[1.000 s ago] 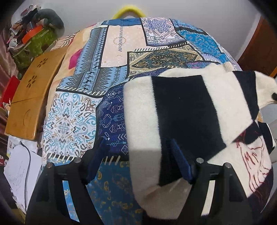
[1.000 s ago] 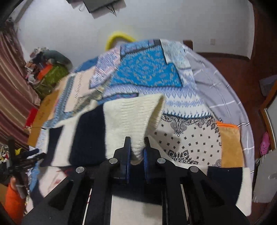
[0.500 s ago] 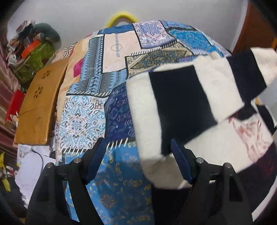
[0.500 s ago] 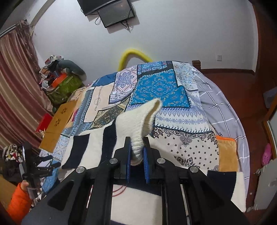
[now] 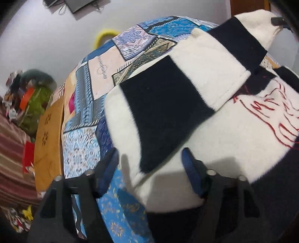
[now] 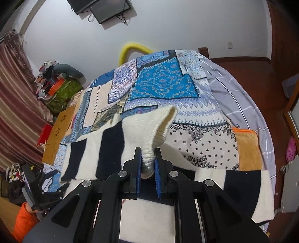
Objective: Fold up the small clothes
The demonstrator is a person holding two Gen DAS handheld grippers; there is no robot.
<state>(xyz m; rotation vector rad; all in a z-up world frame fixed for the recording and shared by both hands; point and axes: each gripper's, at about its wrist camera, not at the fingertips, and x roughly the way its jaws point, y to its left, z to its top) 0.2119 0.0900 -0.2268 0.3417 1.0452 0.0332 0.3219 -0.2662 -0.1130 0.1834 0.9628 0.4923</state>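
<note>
In the right wrist view, the right gripper (image 6: 147, 164) fills the lower middle of the frame, its blue-padded fingers (image 6: 138, 168) pinched tight on the ribbed cream cuff of a sleeve (image 6: 149, 130) of the cream and navy striped sweater (image 6: 104, 149). The sleeve rises from the fingers and runs left across the frame, lifted above the sweater's body, which lies flat on the bed along the bottom edge. At the lower left, an orange sleeve (image 6: 24, 220) of the person shows behind the left gripper (image 6: 54, 179).

In the left wrist view, the left gripper (image 5: 149, 168) stands at the bottom of the frame with its fingers (image 5: 190, 172) half apart and closing; the edge of the sweater's body lies between them, and the pads do not press on it. Red stitched lines (image 5: 271, 112) mark the cream body at the right; whether they form letters cannot be read.

Beyond the sweater spreads the blue patchwork bedspread (image 6: 164, 84), with a grey checked sheet (image 6: 233, 87) at its right. A wooden lap tray (image 6: 58, 134) lies at the bed's left edge. Farther off, a yellow tube (image 6: 130, 49) arches by the white wall, and a dark screen (image 6: 106, 8) hangs at the top; no brand on it is legible.
</note>
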